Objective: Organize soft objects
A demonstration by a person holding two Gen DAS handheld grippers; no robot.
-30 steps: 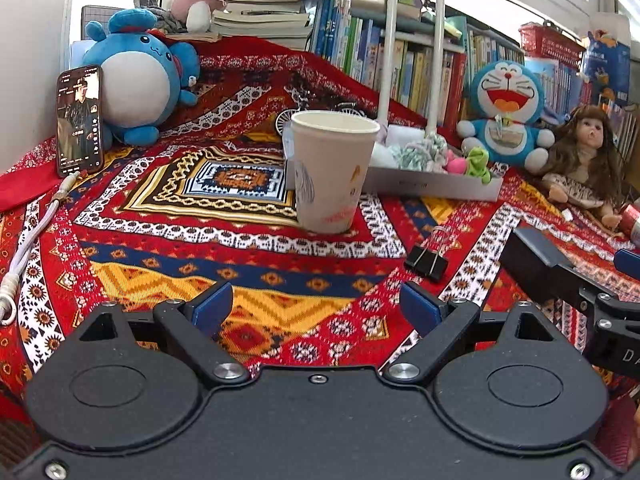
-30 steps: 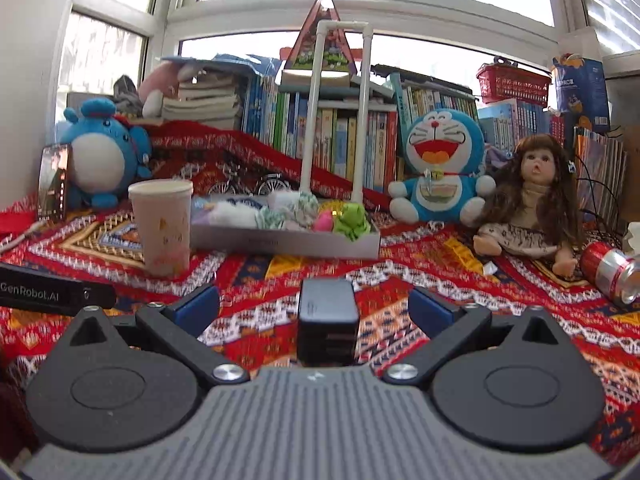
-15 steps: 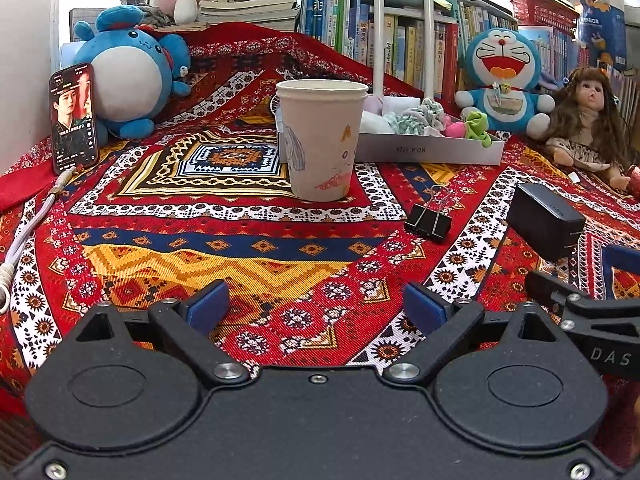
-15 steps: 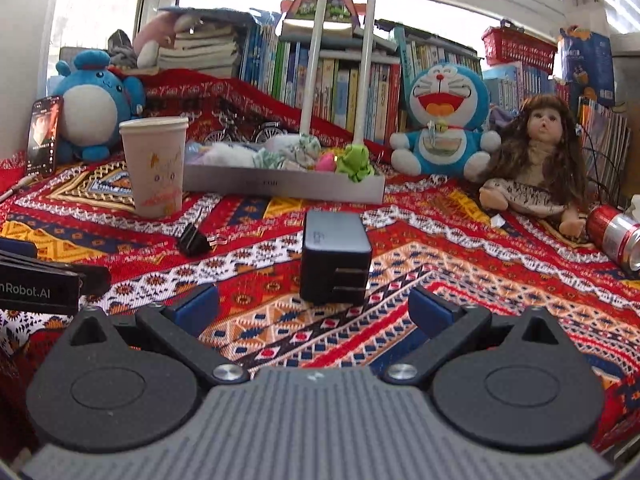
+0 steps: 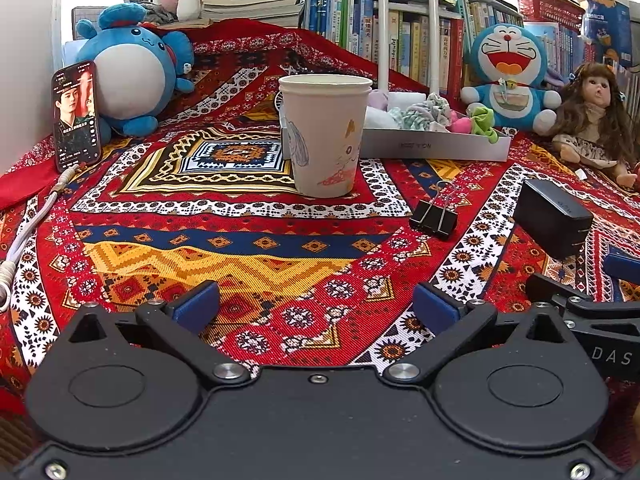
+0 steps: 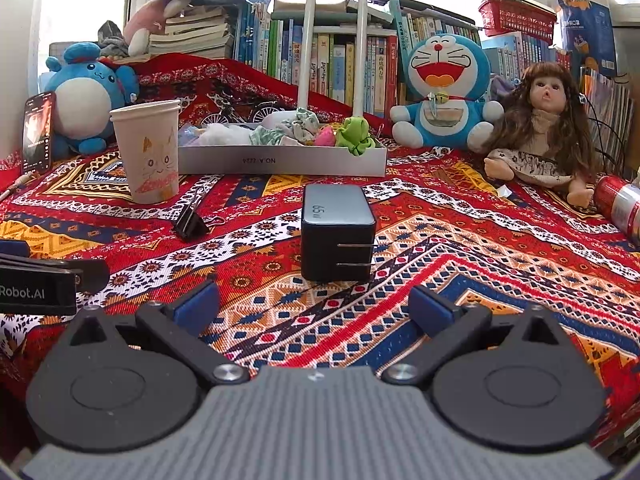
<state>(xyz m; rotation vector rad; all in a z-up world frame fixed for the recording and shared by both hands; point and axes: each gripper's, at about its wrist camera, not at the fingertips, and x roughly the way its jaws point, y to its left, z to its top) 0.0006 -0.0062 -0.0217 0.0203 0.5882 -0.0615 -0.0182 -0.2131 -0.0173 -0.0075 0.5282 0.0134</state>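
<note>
A shallow grey box [image 6: 282, 162] at the back of the patterned cloth holds several soft items: white and pale green fabric pieces [image 6: 288, 130], a pink one [image 6: 325, 136] and a green one [image 6: 356, 136]. The box also shows in the left wrist view [image 5: 436, 146]. My left gripper [image 5: 316, 306] is open and empty, low over the cloth in front of a paper cup [image 5: 324, 132]. My right gripper [image 6: 314, 306] is open and empty, just behind a dark charger block [image 6: 338, 232].
A black binder clip [image 5: 434, 216] lies right of the cup. A phone [image 5: 76, 114] leans on a blue plush [image 5: 128, 80] at the left. A Doraemon plush [image 6: 446, 96], a doll [image 6: 544, 128] and a red can [image 6: 620, 204] sit at the right. Books line the back.
Both grippers have drawn back and lowered toward the near edge; cup, clip and charger now lie farther ahead. Both stay open and empty.
</note>
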